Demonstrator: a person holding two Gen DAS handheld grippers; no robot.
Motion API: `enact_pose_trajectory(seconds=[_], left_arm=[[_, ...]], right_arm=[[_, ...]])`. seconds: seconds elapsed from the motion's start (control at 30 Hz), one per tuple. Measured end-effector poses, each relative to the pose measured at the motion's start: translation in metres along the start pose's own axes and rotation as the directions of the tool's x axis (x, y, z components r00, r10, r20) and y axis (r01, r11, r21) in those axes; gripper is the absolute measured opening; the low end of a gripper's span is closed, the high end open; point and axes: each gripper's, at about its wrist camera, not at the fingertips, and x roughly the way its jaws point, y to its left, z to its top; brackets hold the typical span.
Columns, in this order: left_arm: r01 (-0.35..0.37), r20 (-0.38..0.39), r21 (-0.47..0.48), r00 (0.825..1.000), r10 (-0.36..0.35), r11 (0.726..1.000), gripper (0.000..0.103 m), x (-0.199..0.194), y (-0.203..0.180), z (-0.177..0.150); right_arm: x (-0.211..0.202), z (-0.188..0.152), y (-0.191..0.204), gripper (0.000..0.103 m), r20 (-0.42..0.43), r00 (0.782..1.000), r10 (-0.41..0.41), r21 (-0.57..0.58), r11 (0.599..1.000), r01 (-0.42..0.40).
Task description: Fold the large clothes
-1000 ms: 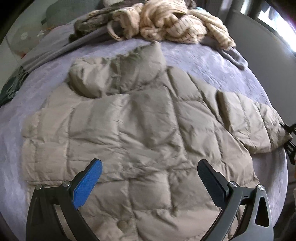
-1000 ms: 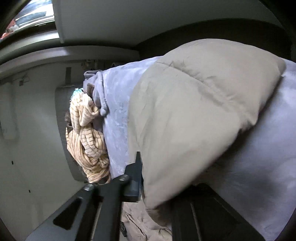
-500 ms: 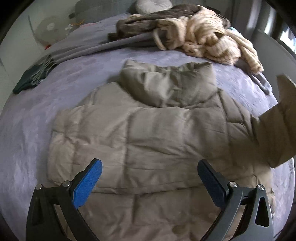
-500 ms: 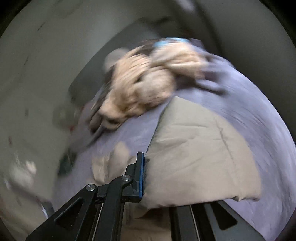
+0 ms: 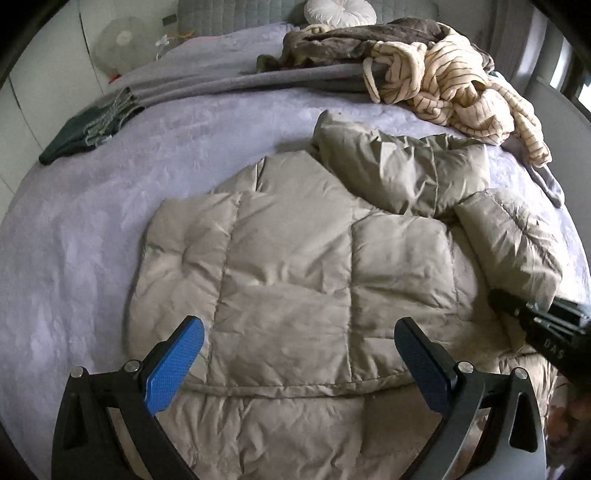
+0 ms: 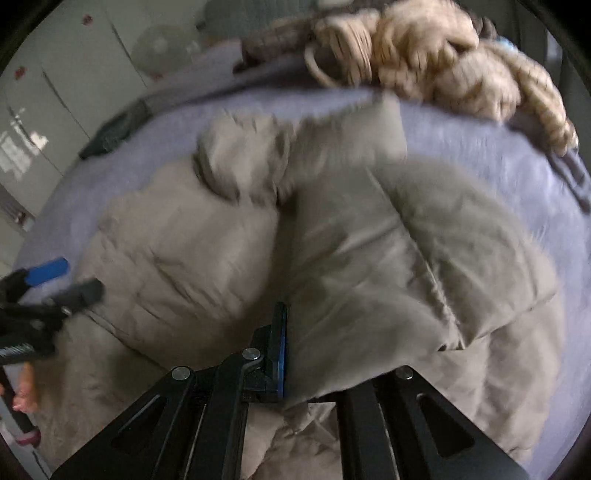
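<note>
A: Where the beige puffer jacket (image 5: 295, 266) lies on the lavender bedspread (image 5: 92, 229), what is its orientation?

B: It lies flat across the middle of the bed, hood (image 5: 402, 170) toward the far end. One sleeve (image 5: 509, 236) is folded inward over the body on the right-hand side.

A: State of the left gripper (image 5: 299, 354)?

B: Spread wide — both blue-padded fingers (image 5: 173, 365) are well apart and hold nothing. It hovers above the lower part of the jacket.

A: And the right gripper (image 6: 295, 358)?

B: Pressed together on the sleeve (image 6: 388, 266); the quilted fabric is pinched between its fingers. In the left wrist view the same tool (image 5: 539, 321) shows at the right edge, just beside the sleeve cuff. The right wrist view is motion-blurred, so finer detail cannot be read.

A: Other items on the bed?

B: A striped cream garment (image 5: 454, 85) is heaped at the far right, touching a brown-grey blanket (image 5: 354, 40). A dark green folded item (image 5: 88, 133) sits at the far left, well apart from the jacket. A white round cushion (image 5: 340, 11) rests by the headboard.
</note>
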Motion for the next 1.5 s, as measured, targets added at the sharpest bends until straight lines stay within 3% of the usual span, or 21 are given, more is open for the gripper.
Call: enact_pose_trajectory(seconds=[0.1,0.13,0.17,0.23,0.33,0.5,0.53,0.57,0.6,0.63,0.67,0.77,0.87,0.97,1.1,1.2,1.33,1.47,1.5], left_arm=[[0.022,-0.008,-0.021,1.0,-0.022,1.0,0.103,0.006,0.0,-0.001],[0.032,-0.009,-0.027,0.999,-0.032,0.999,0.103,0.008,0.0,0.0],[0.038,-0.006,-0.031,0.999,-0.039,0.999,0.103,0.007,0.0,0.0],[0.055,0.006,-0.039,0.998,-0.055,0.998,0.103,0.007,0.0,0.002],[0.066,0.015,-0.052,0.998,-0.065,0.996,0.103,0.008,0.004,0.007],[0.102,0.004,-0.11,0.995,-0.102,0.989,0.103,0.012,0.021,0.012],[0.109,0.006,-0.119,0.994,-0.109,0.987,0.103,0.011,0.024,0.011],[0.118,0.008,-0.13,0.993,-0.118,0.984,0.103,0.01,0.029,0.011],[0.126,0.011,-0.138,0.992,-0.126,0.982,0.103,0.009,0.033,0.011],[0.136,0.012,-0.148,0.991,-0.135,0.98,0.103,0.008,0.039,0.011],[0.141,0.008,-0.156,0.99,-0.141,0.978,0.103,0.007,0.043,0.011],[0.16,0.006,-0.18,0.987,-0.161,0.971,0.103,0.007,0.057,0.012],[0.216,0.02,-0.228,0.976,-0.217,0.949,0.103,0.007,0.073,0.013],[0.289,0.028,-0.284,0.956,-0.293,0.914,0.103,0.009,0.085,0.013],[0.372,0.02,-0.341,0.921,-0.389,0.863,0.103,0.015,0.091,0.012],[0.413,0.009,-0.371,0.897,-0.441,0.832,0.103,0.02,0.089,0.012],[0.455,-0.007,-0.364,0.871,-0.491,0.812,0.103,0.026,0.075,0.013],[0.497,-0.043,-0.326,0.842,-0.538,0.804,0.103,0.033,0.05,0.017],[0.498,-0.052,-0.313,0.841,-0.538,0.809,0.103,0.035,0.044,0.018]], right_arm=[[-0.001,-0.004,-0.015,0.021,-0.036,0.998,0.053,0.089,0.995,-0.05],[-0.004,-0.005,-0.019,0.036,-0.042,0.996,0.075,0.119,0.99,-0.07],[-0.011,-0.006,-0.024,0.06,-0.04,0.994,0.102,0.159,0.983,-0.095],[-0.029,-0.013,-0.041,0.071,0.023,0.99,0.14,0.245,0.959,-0.141],[-0.051,-0.027,-0.074,0.071,0.098,0.981,0.167,0.386,0.902,-0.192],[-0.052,-0.03,-0.136,0.071,0.219,0.954,0.206,0.625,0.721,-0.299],[-0.05,-0.025,-0.138,0.07,0.238,0.95,0.204,0.637,0.705,-0.311],[-0.051,-0.021,-0.141,0.055,0.258,0.946,0.195,0.643,0.696,-0.319],[-0.051,-0.015,-0.14,0.042,0.268,0.945,0.187,0.637,0.701,-0.319],[-0.051,-0.006,-0.134,0.018,0.266,0.947,0.179,0.62,0.72,-0.31],[-0.053,0.004,-0.123,0.012,0.262,0.95,0.17,0.584,0.756,-0.296],[-0.061,0.03,-0.076,0.011,0.254,0.95,0.183,0.418,0.865,-0.278],[-0.065,0.037,-0.02,0.011,0.211,0.96,0.187,0.216,0.948,-0.232],[-0.05,0.033,0.026,0.011,0.144,0.97,0.194,0.082,0.975,-0.207],[-0.016,0.016,0.077,0.015,0.016,0.985,0.173,-0.038,0.984,-0.172],[0.0,0.007,0.078,0.024,-0.075,0.979,0.192,-0.019,0.981,-0.194],[-0.021,-0.011,0.044,0.061,-0.064,0.955,0.29,0.12,0.952,-0.281],[-0.045,-0.047,-0.018,0.063,-0.046,0.945,0.325,0.33,0.897,-0.293],[-0.051,-0.063,-0.044,0.063,-0.034,0.945,0.324,0.413,0.866,-0.282]])
